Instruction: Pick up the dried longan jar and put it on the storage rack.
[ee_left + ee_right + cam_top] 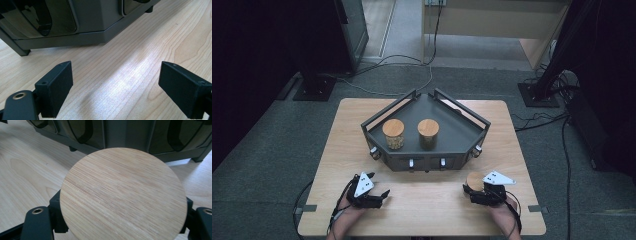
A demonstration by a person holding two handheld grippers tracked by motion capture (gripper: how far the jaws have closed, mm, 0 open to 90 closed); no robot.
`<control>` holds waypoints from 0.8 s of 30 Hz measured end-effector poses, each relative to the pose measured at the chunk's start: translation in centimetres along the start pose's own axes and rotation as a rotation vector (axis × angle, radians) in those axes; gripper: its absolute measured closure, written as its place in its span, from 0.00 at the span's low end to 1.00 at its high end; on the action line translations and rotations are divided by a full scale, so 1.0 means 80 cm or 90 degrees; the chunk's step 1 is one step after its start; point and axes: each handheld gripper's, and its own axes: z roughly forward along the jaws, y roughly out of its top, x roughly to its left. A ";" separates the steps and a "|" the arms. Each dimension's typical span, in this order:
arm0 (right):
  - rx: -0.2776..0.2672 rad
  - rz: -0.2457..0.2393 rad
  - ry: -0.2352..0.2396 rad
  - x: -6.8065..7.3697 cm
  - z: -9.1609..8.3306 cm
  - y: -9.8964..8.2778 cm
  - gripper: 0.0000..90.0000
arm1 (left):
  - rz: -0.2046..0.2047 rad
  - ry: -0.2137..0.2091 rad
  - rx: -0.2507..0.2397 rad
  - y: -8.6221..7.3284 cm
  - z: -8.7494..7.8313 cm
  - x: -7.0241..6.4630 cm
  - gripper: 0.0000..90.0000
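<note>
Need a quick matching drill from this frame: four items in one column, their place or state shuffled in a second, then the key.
Items:
1. left gripper
2. right gripper
3. jar of pale pieces
4. dark jar

Places or states:
A. on the rack, right of its neighbour
B. open over bare table
C. shut on a jar with a round wooden lid
D. on the rack, left of its neighbour

Pairs: 1-B, 2-C, 3-D, 4-A
</note>
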 end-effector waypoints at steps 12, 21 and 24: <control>0.003 -0.005 0.002 0.005 -0.005 0.019 0.28 | 0.001 0.000 0.000 0.000 0.000 0.000 0.13; 0.001 -0.018 0.004 0.009 -0.008 0.031 0.28 | 0.001 0.000 0.000 0.000 0.000 0.000 0.13; 0.003 -0.020 0.000 0.011 -0.009 0.034 0.28 | 0.001 0.000 0.000 0.000 0.000 0.000 0.13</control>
